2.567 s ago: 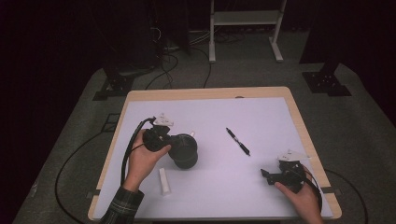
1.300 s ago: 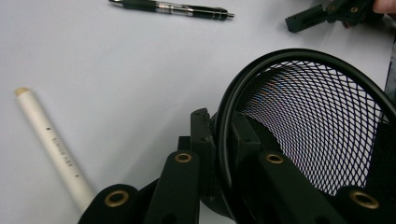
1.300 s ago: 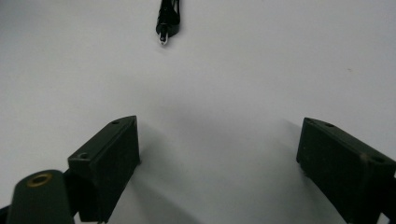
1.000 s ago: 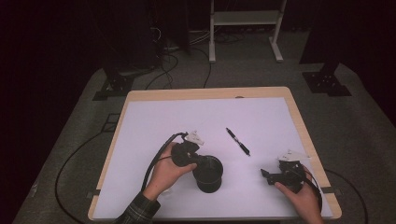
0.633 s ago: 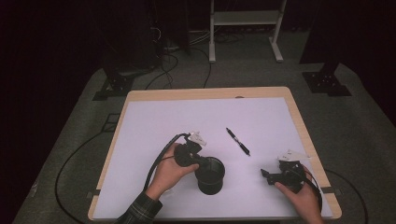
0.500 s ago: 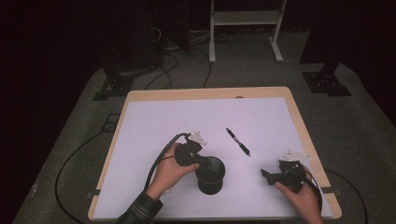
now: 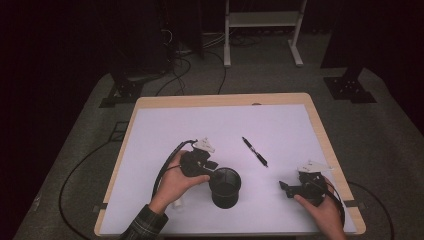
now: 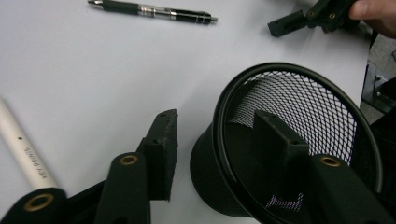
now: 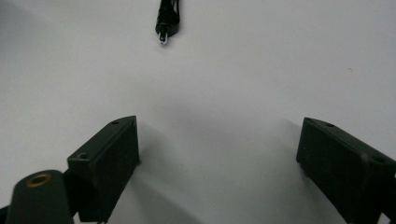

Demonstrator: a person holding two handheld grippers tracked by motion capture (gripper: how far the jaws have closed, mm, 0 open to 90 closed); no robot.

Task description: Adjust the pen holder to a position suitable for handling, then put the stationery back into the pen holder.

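Mesh pen cup (image 7: 225, 187), black, upright on the white table (image 7: 150, 130) near the front edge, a little left of centre; open mouth up, nothing seen inside. Left hand-held gripper (image 7: 212, 170) at the cup's left rim: its jaws have just been opening and now straddle the rim wall, one inside the cup, one outside, pads clear of the mesh, so the cup is released. White tube (image 8: 21, 149) lying just left of that hand-held gripper, toward the front edge; it bears small printed lettering, too slanted to read with confidence. Right hand-held gripper (image 7: 286, 188) low over the table near the front right corner, jaws spread wide, nothing between them. Black pen (image 7: 254, 151) lying flat beyond both, toward the table's middle, long axis running diagonally from far-left to near-right; its near end points at the right hand-held gripper, which judged from here is the closer one for picking it up. No brand legible on the pen or cup.
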